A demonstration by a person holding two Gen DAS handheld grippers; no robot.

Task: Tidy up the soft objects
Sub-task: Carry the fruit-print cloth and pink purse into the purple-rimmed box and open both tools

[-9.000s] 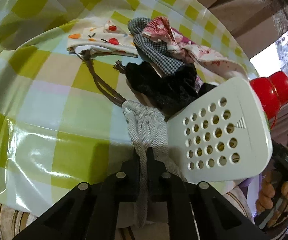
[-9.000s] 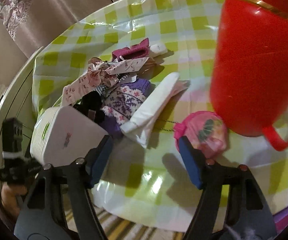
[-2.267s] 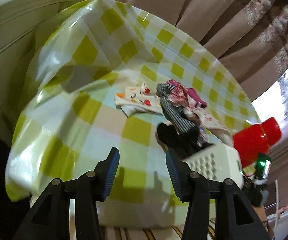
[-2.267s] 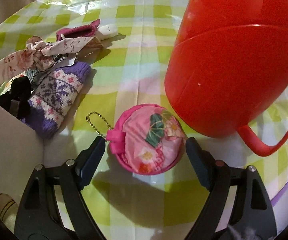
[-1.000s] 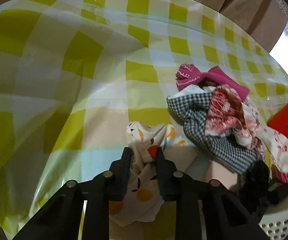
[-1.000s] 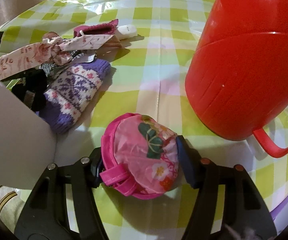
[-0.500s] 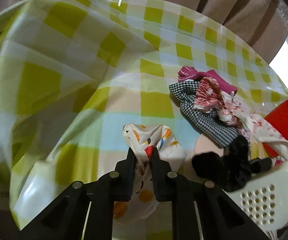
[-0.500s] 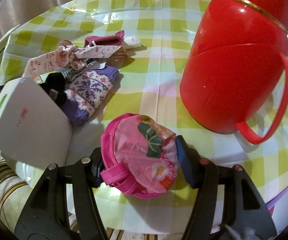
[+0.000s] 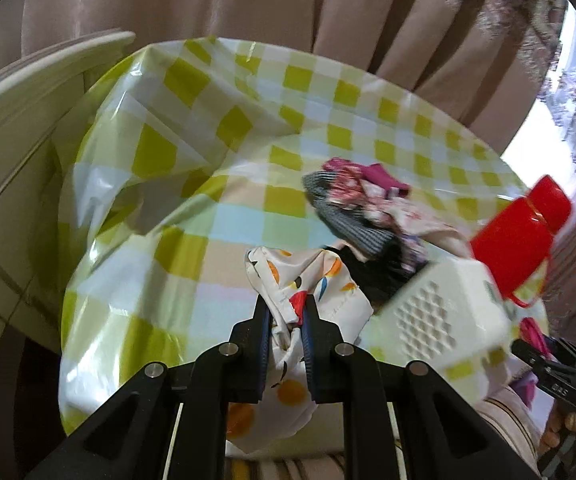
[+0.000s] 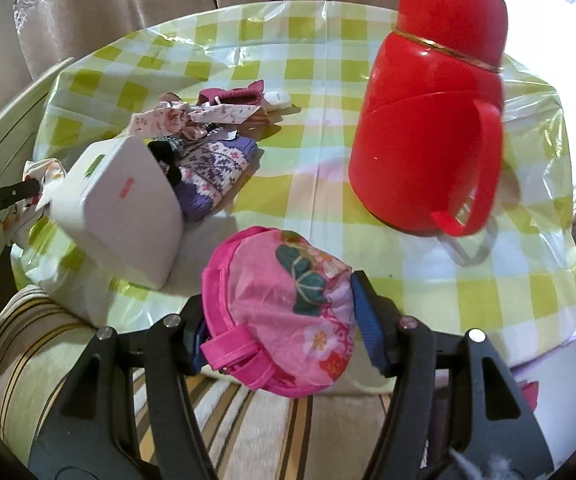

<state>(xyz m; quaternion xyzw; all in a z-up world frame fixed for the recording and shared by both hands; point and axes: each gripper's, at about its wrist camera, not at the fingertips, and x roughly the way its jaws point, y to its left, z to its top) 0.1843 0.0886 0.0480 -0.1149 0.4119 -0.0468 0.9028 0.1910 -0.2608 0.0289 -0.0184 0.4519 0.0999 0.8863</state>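
My left gripper (image 9: 287, 312) is shut on a white cloth with orange and red prints (image 9: 319, 280) and holds it lifted above the near table edge, left of the white perforated basket (image 9: 443, 312). My right gripper (image 10: 278, 308) is shut on a round pink floral pouch (image 10: 284, 304) and holds it above the near table edge, right of the white basket (image 10: 124, 200). A pile of soft items lies behind the basket: a purple knit sock (image 10: 216, 172), a floral strip (image 10: 176, 120), a checked cloth (image 9: 343, 224), a magenta piece (image 9: 367, 170) and a black piece (image 9: 371, 276).
A red thermos jug (image 10: 431, 120) stands at the right on the green checked tablecloth (image 10: 327, 80). Beige curtains (image 9: 248, 4) hang behind. A white cabinet (image 9: 12, 128) stands at the left. A striped cushion (image 10: 40, 344) lies below the table edge.
Both grippers have pulled back and risen with their loads: the left with the printed cloth, the right with the pink pouch lifted off the table.
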